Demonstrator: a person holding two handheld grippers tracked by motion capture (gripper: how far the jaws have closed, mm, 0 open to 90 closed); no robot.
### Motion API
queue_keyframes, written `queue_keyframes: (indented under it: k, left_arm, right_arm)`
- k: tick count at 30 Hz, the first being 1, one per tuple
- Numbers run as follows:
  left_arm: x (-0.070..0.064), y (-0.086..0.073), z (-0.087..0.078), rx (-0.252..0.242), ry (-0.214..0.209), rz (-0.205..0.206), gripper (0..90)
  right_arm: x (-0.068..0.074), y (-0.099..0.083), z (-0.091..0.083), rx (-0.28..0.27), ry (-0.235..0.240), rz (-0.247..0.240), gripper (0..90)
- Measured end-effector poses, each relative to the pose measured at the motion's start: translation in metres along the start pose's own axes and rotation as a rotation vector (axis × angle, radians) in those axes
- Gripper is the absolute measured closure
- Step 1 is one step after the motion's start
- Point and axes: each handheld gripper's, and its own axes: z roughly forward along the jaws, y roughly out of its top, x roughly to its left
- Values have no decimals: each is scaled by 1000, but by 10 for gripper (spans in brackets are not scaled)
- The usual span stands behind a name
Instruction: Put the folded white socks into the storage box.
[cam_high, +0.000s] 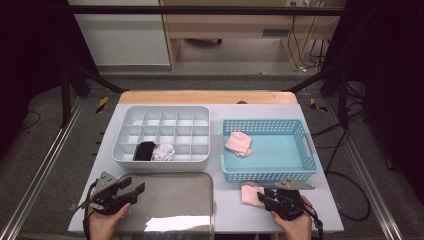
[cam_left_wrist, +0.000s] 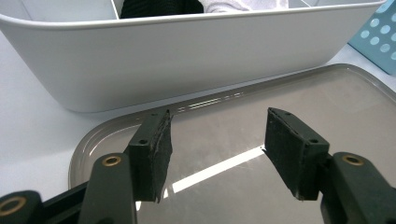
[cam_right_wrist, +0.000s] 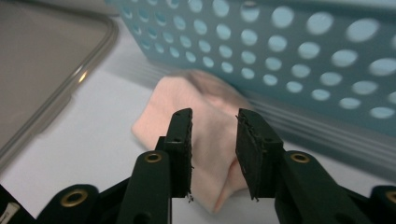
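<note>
Our right claw (cam_right_wrist: 214, 140) hangs with its jaws spread a little over the folded pale pink cloth (cam_right_wrist: 205, 135), which lies on the table just in front of the perforated blue plastic basket (cam_right_wrist: 299, 56). It looks soft, light and floppy, so we would pinch its thick folded middle. Our left claw (cam_left_wrist: 217, 154), left of the basket, gapes wide.

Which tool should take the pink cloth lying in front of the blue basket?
Right. The right tool already straddles the pink cloth, jaws open on either side. The left tool hovers open above the metal tray, far from it.
</note>
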Motion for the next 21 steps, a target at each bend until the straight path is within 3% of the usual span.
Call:
queue_keyframes:
  k: [12, 21]
  left_arm:
    - [1, 0, 2, 2, -6, 1, 394]
    - [1, 1, 2, 1, -9, -2, 394]
  right_arm:
    - [2, 18, -22, -130, 1, 12, 558]
    - [-3, 52, -37, -206, -50, 19, 445]
